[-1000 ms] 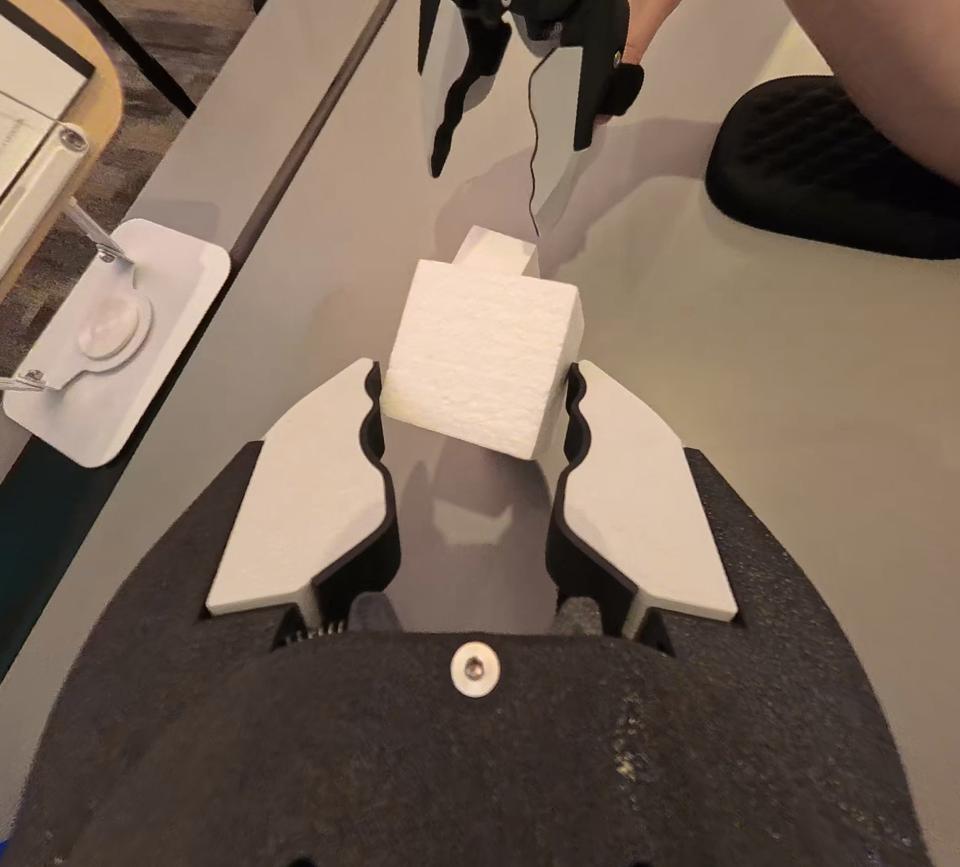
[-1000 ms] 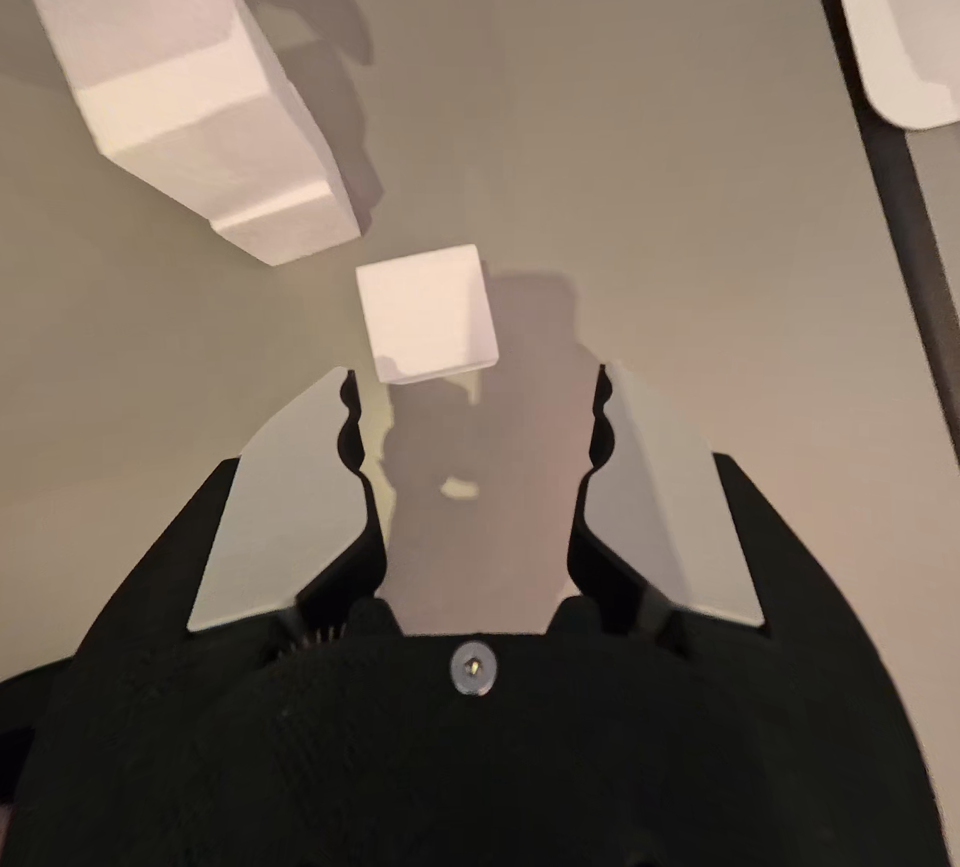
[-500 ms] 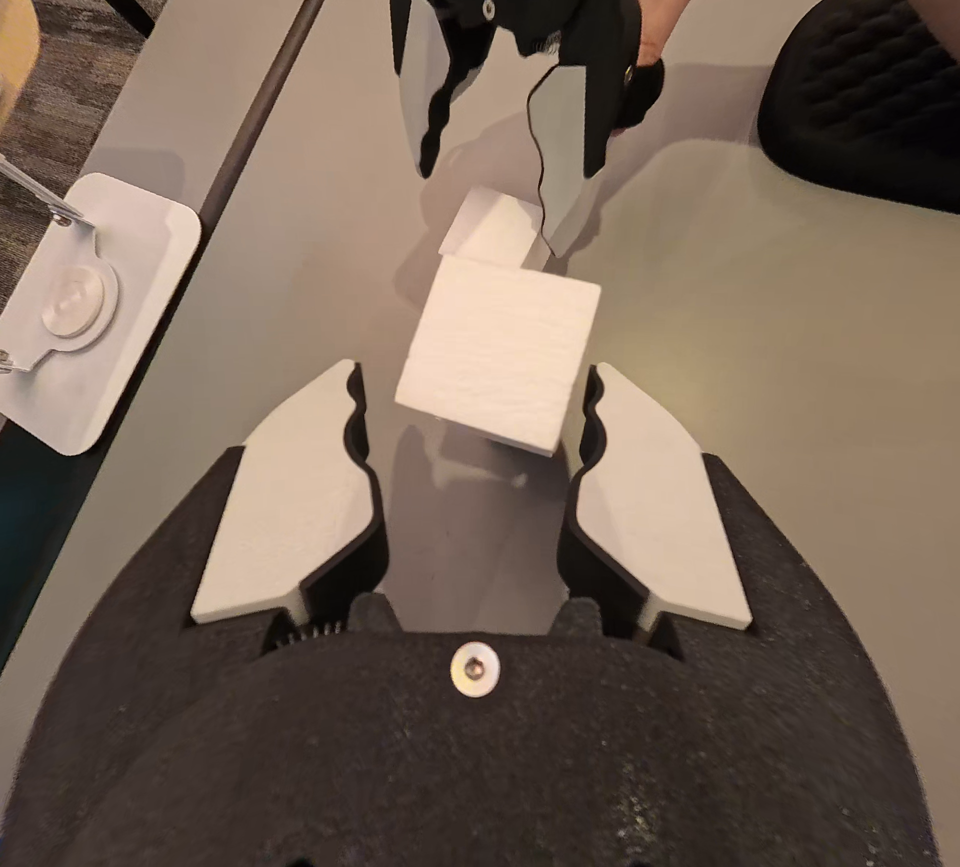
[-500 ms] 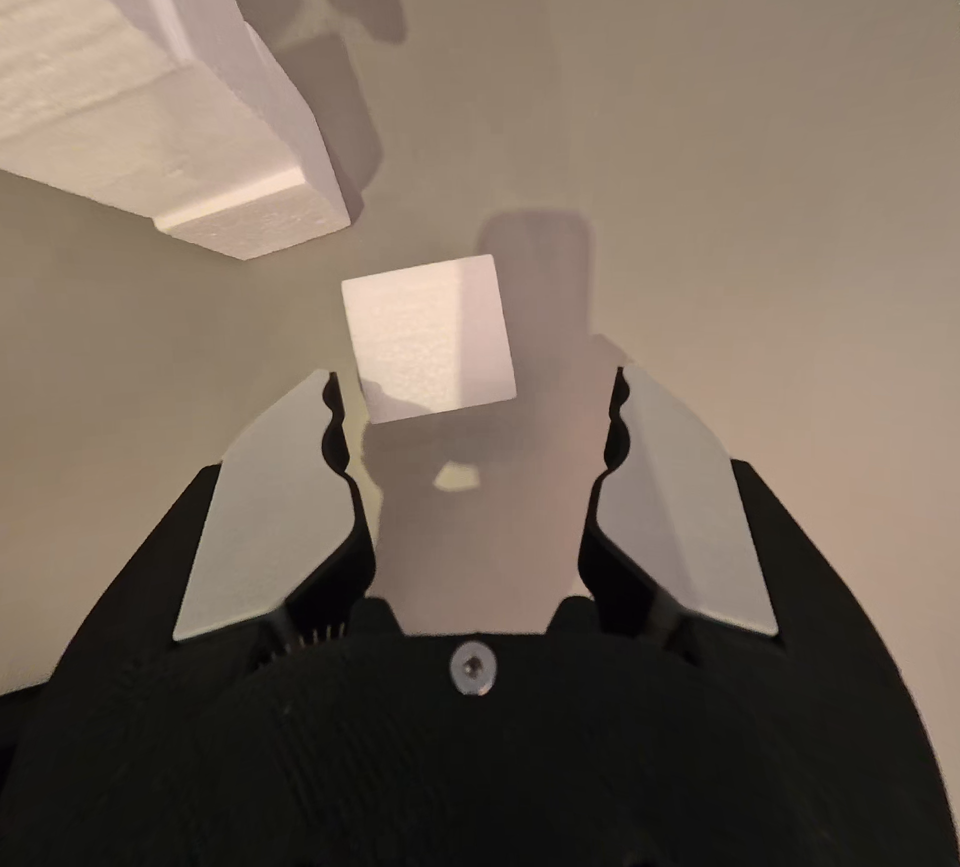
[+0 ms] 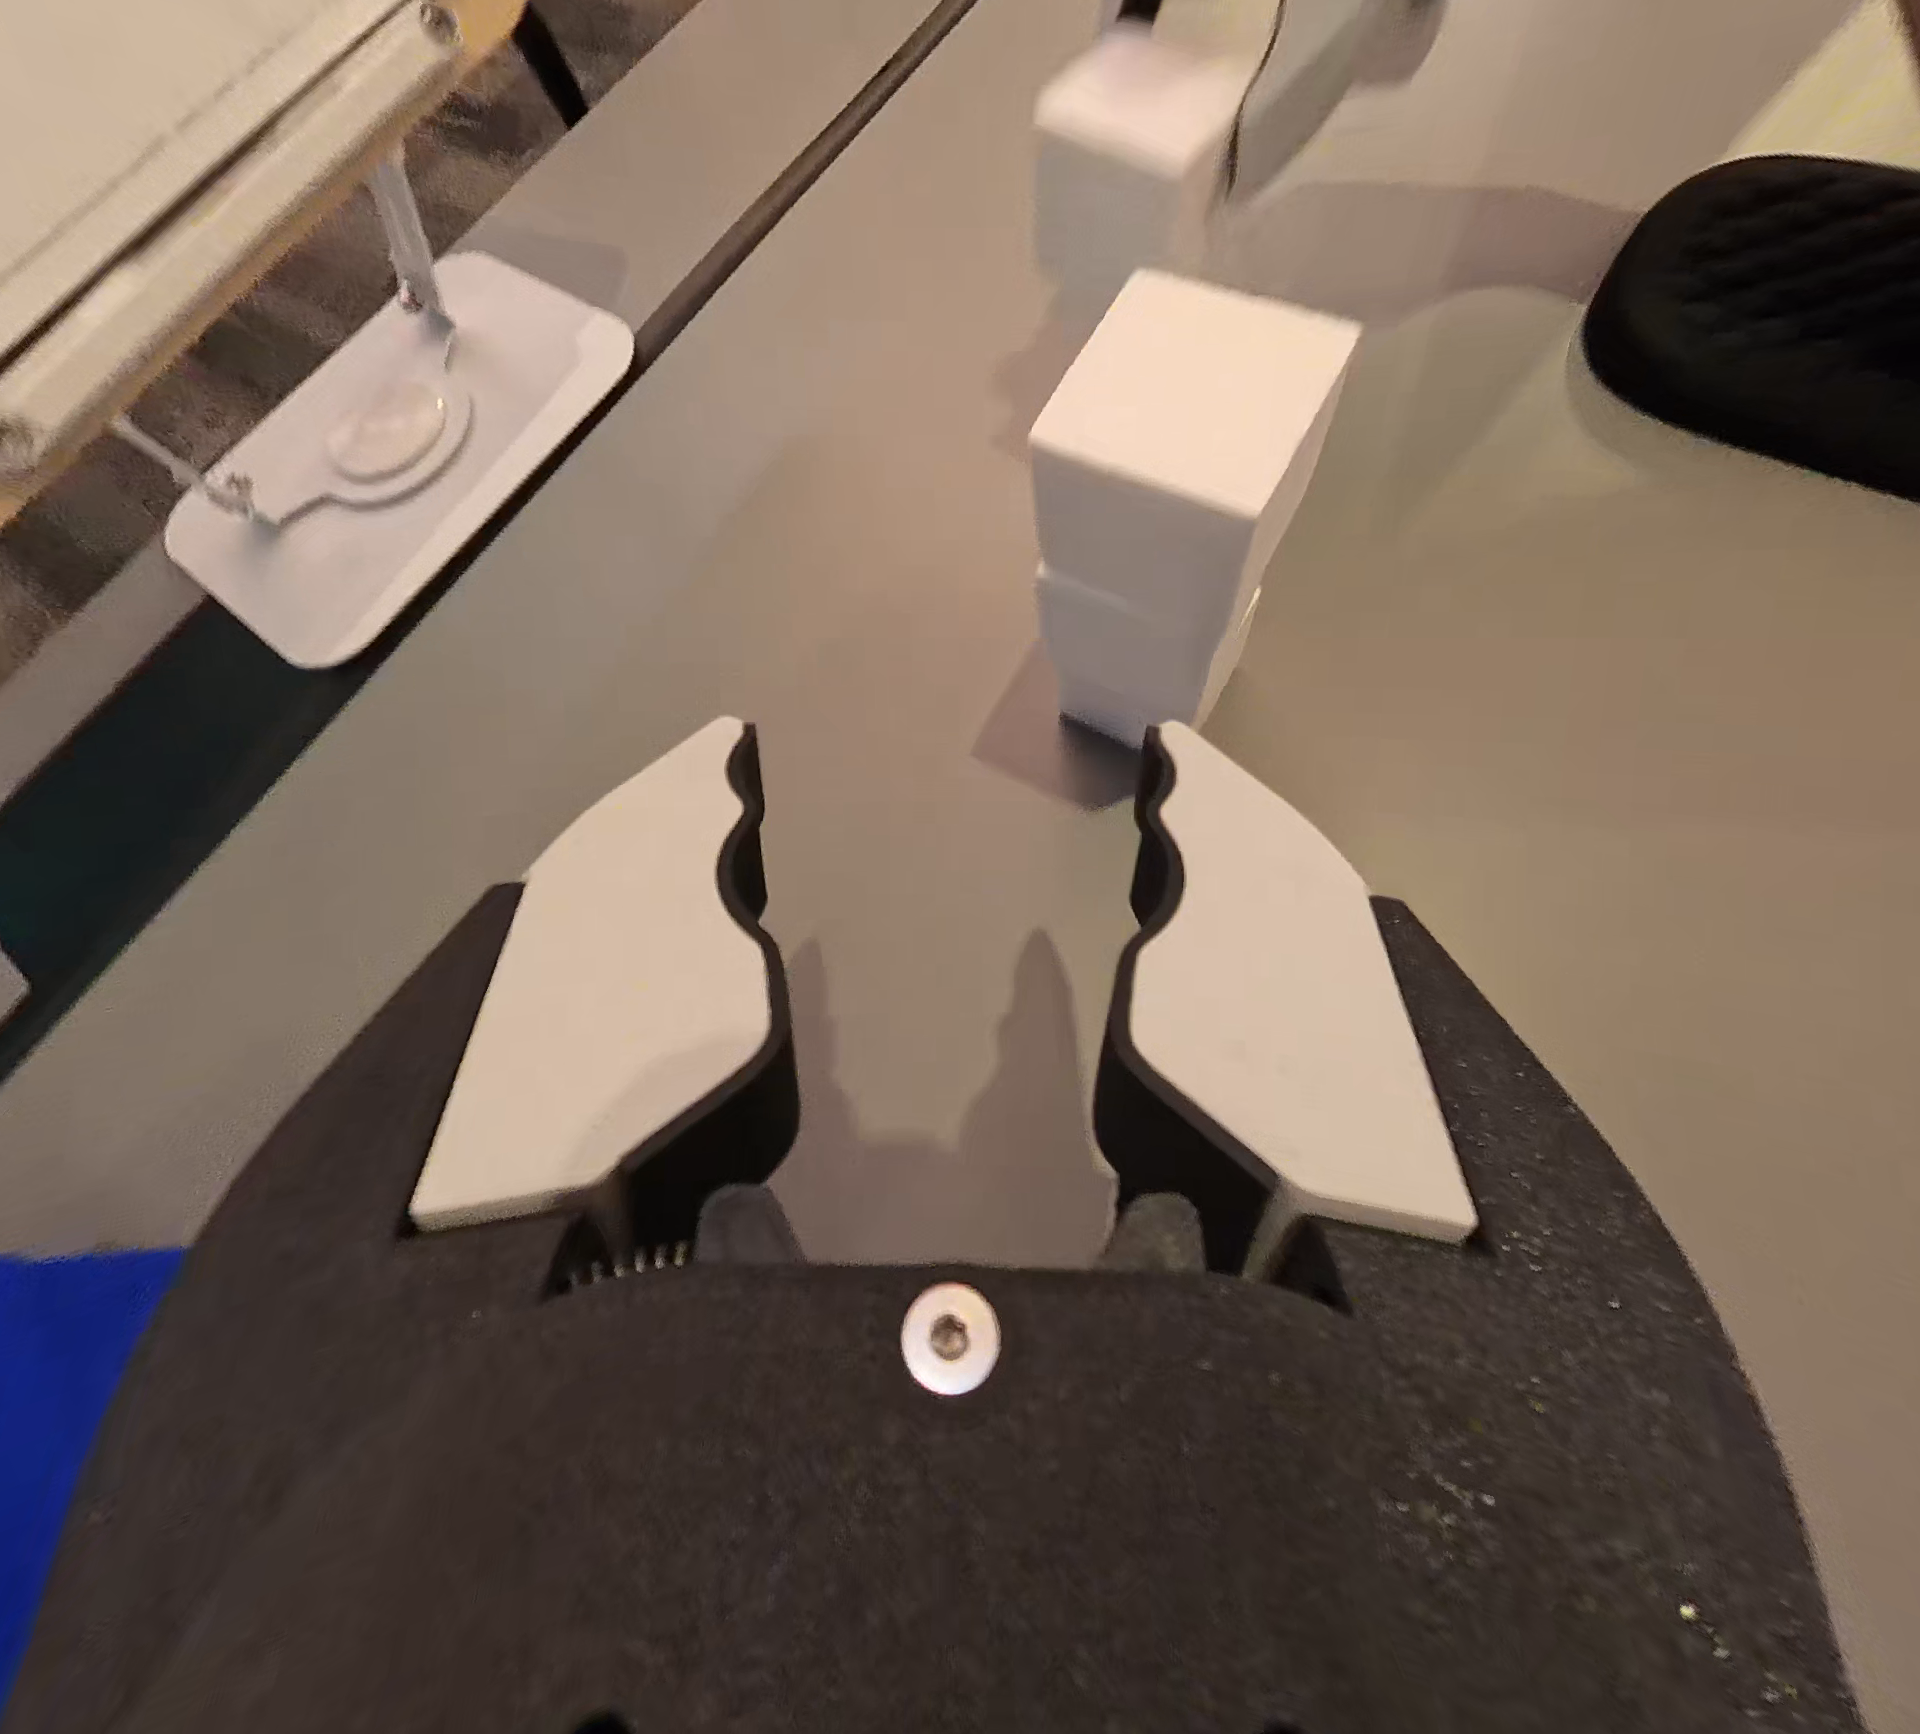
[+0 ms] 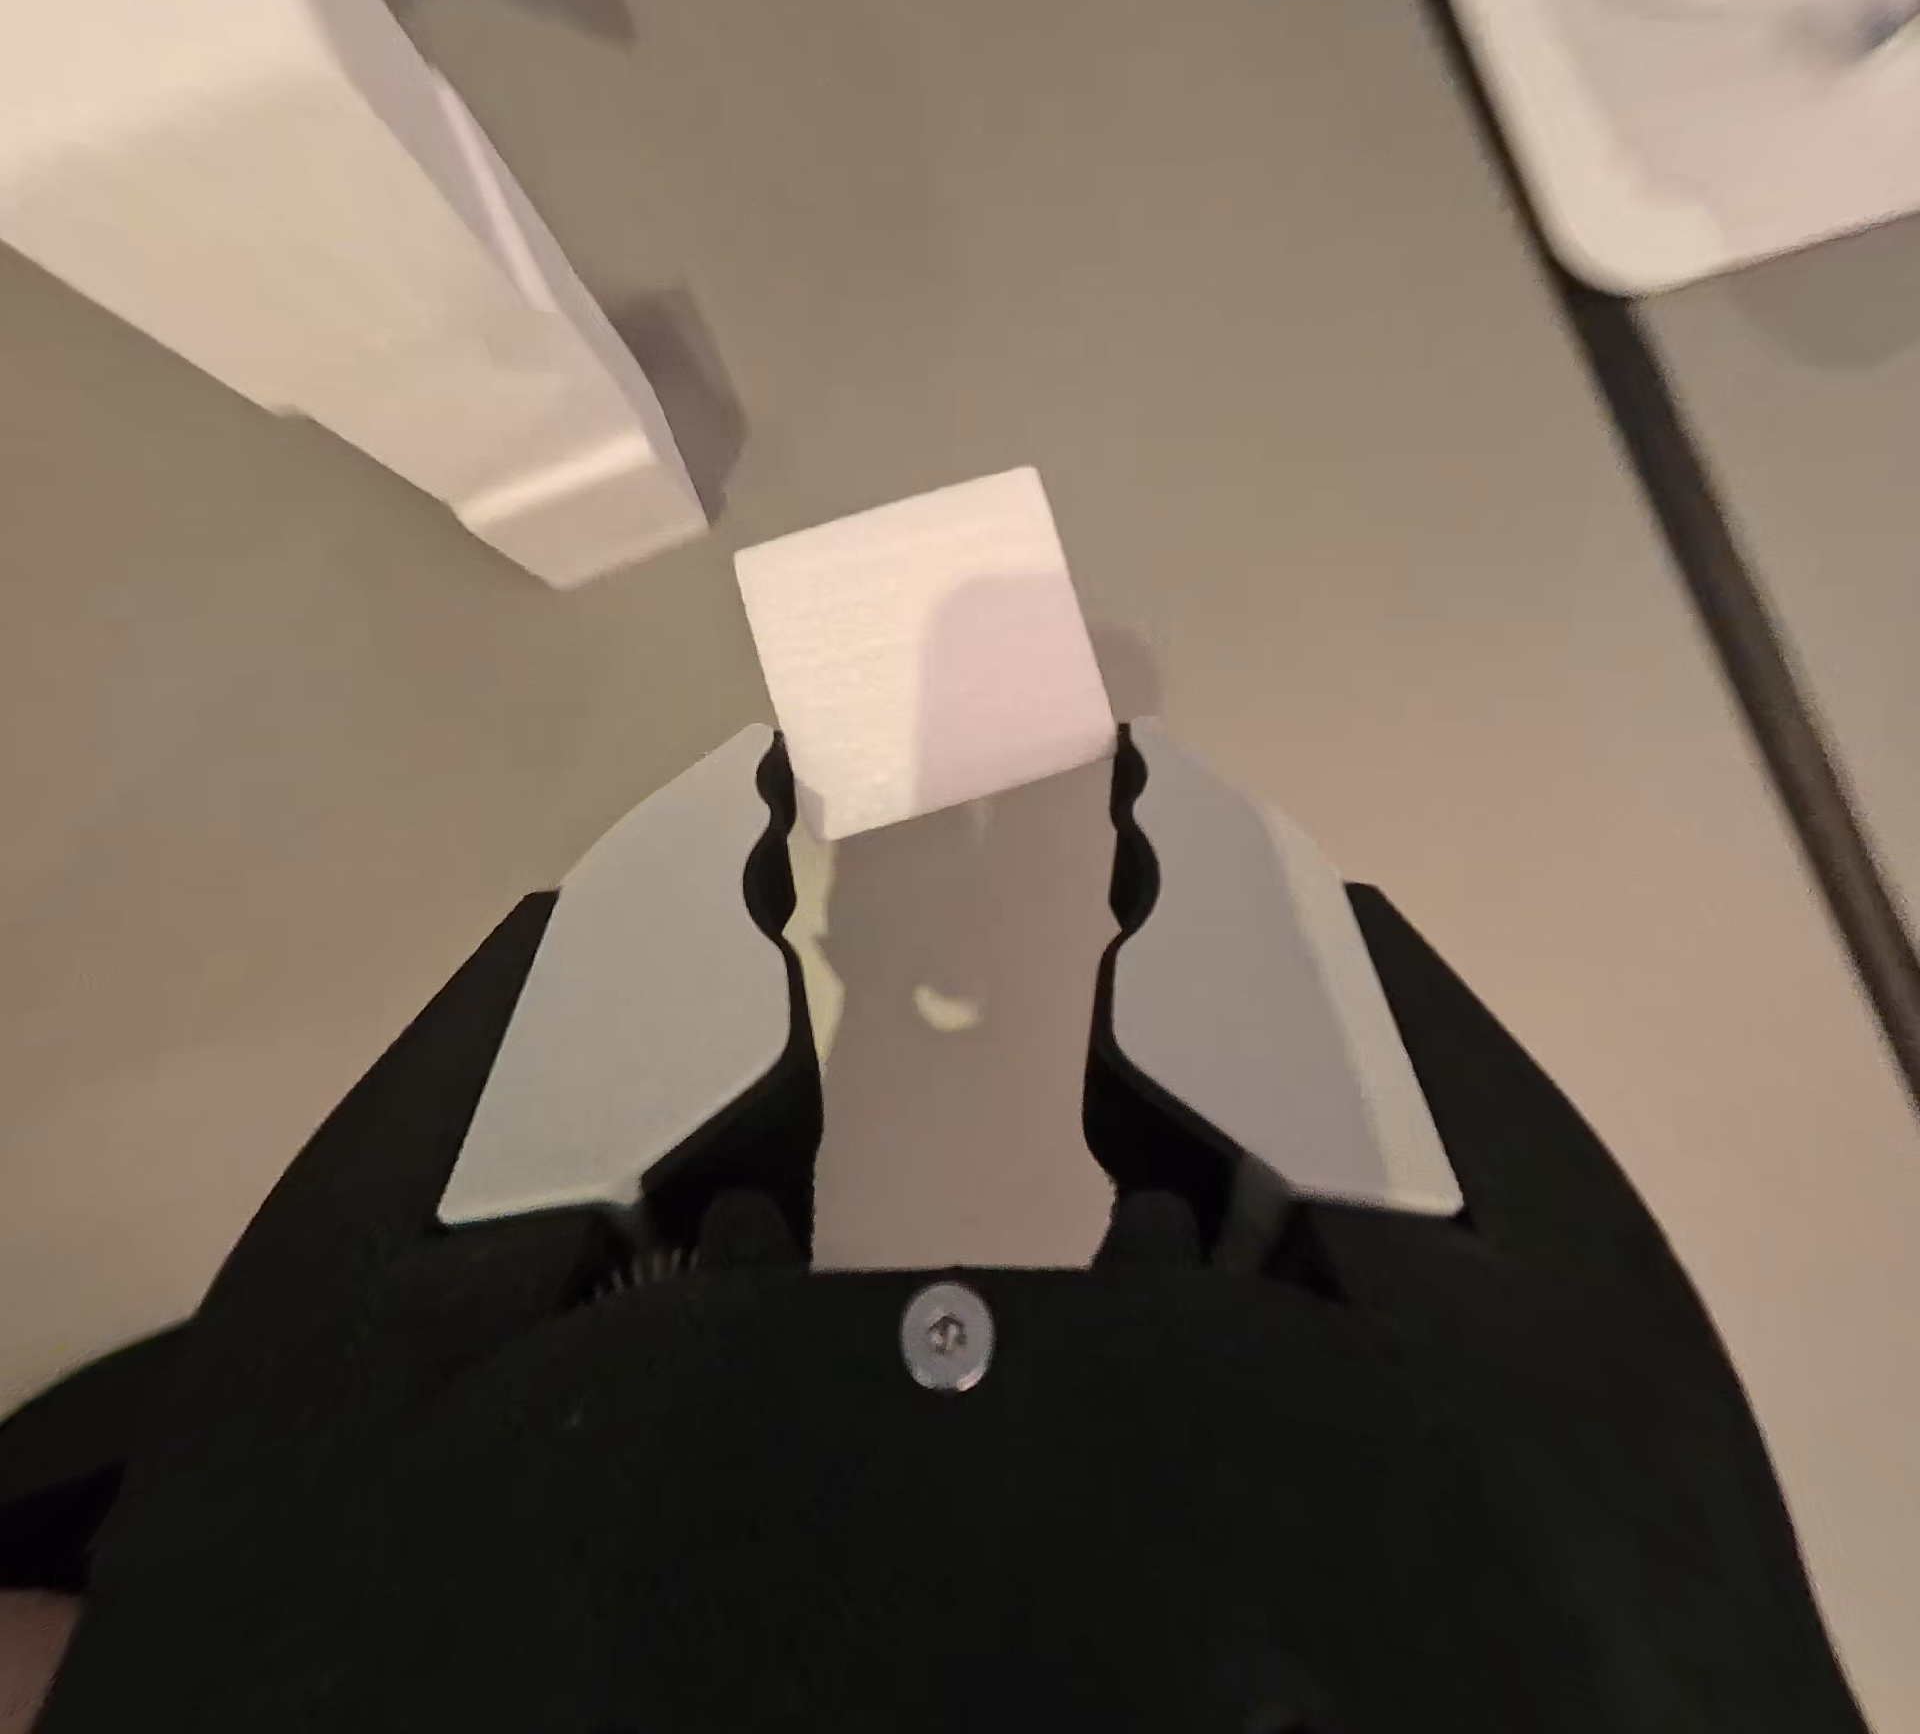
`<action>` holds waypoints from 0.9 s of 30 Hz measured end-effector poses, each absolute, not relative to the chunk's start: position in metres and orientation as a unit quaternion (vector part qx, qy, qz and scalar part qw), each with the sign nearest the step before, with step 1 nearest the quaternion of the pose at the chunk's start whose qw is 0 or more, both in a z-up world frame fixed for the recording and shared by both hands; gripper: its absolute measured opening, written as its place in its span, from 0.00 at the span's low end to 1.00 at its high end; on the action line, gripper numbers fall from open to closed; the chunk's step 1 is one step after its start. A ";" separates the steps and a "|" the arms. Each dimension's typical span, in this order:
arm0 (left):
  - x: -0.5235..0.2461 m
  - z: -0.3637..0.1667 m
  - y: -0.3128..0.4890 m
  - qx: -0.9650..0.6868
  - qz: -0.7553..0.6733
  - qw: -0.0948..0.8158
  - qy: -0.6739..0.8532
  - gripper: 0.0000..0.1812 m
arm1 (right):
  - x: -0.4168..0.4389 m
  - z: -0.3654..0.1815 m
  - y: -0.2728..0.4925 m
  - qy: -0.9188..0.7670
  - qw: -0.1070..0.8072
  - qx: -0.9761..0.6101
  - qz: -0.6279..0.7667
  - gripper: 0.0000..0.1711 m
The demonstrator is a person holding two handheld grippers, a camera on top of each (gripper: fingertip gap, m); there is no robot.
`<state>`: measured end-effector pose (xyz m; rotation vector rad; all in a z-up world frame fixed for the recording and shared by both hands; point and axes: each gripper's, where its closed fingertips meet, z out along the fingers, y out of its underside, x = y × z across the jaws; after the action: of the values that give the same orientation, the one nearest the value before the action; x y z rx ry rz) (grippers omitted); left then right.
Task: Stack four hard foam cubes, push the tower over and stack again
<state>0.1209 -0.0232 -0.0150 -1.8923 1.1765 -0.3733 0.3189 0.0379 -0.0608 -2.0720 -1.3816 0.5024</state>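
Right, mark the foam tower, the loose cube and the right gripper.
foam tower (image 5: 1184,437): left wrist view, top cube's near face.
loose cube (image 6: 914,645): right wrist view, its top face.
right gripper (image 6: 948,734): right wrist view, midway between fingertips.

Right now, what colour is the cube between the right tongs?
White; the foam cube shows best in the right wrist view.

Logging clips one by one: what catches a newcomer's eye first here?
In the left wrist view, the white cube stack stands on the grey table just ahead of the open, empty left claw. In the right wrist view, the right claw brackets a single cube, its jaws at the cube's sides.
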 end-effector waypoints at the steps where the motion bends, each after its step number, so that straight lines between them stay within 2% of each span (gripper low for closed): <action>1: 0.113 -0.019 -0.024 -0.762 -0.148 0.425 0.465 0.38 | 0.313 -0.039 0.035 -0.514 0.327 -0.767 0.200 0.35; 4: 0.098 -0.029 -0.027 -0.770 -0.146 0.418 0.460 0.37 | 0.282 0.022 0.013 -0.506 0.396 -0.726 0.244 0.35; 7: 0.092 -0.038 -0.030 -0.776 -0.142 0.410 0.458 0.37 | 0.247 0.051 -0.016 -0.514 0.406 -0.703 0.276 0.35; 12: 0.092 -0.045 -0.035 -0.776 -0.135 0.403 0.466 0.37 | 0.229 0.033 -0.022 -0.531 0.371 -0.729 0.219 0.35; 17: 0.096 -0.050 -0.038 -0.774 -0.130 0.396 0.476 0.37 | 0.213 0.022 -0.028 -0.540 0.346 -0.733 0.226 0.35; 25: 0.099 -0.056 -0.037 -0.775 -0.131 0.396 0.476 0.37 | 0.209 0.014 -0.028 -0.556 0.341 -0.733 0.192 0.35; 27: 0.101 -0.054 -0.036 -0.774 -0.130 0.399 0.475 0.37 | 0.208 0.015 -0.027 -0.562 0.350 -0.726 0.188 0.38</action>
<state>0.1006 -0.0362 -0.0542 -1.9586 1.2020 -0.3302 0.2081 -0.0269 0.0150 -1.8805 -1.4558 0.4859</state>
